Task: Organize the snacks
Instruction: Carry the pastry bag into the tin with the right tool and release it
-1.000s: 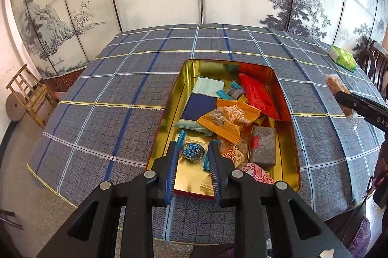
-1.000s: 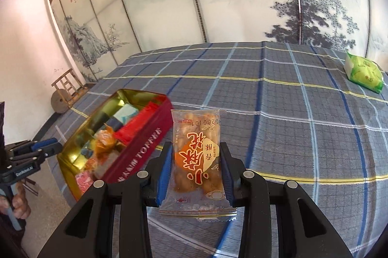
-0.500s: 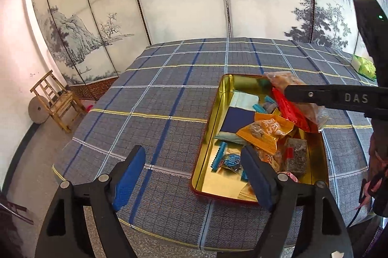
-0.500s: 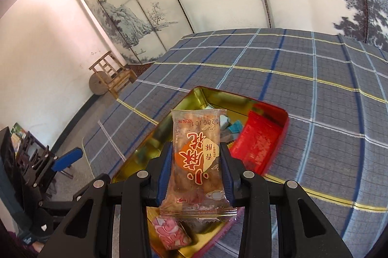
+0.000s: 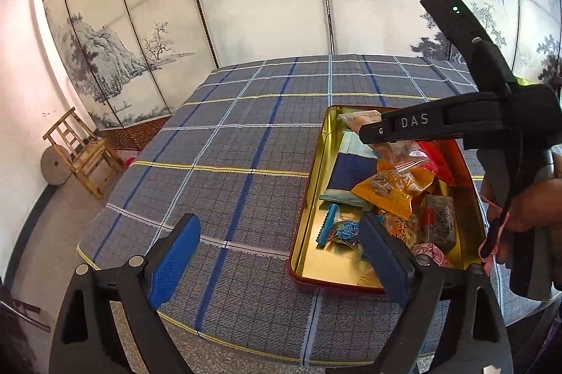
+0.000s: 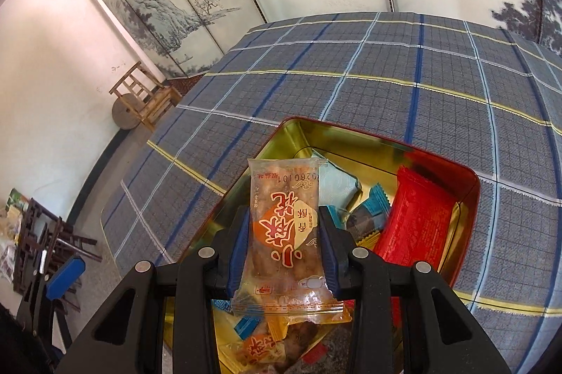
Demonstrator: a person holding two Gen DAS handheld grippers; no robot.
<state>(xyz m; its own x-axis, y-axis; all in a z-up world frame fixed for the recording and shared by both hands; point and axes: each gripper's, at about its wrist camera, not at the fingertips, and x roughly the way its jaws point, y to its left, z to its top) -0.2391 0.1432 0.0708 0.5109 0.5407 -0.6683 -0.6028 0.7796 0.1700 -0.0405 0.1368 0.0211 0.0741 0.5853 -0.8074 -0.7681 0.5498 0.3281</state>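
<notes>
The checked tabletop [image 5: 224, 163] carries a gold tin [image 6: 351, 142] full of snacks. Above it, the right hand-held gripper [image 6: 283, 247] squeezes a clear snack packet [image 6: 284, 233]. The left hand-held gripper [image 5: 277, 254], beside the tin, is opening wide with nothing between its jaws.

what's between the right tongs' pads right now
A clear snack packet with red characters, pinched by the right tongs above the gold tin; the right wrist view shows it.
</notes>
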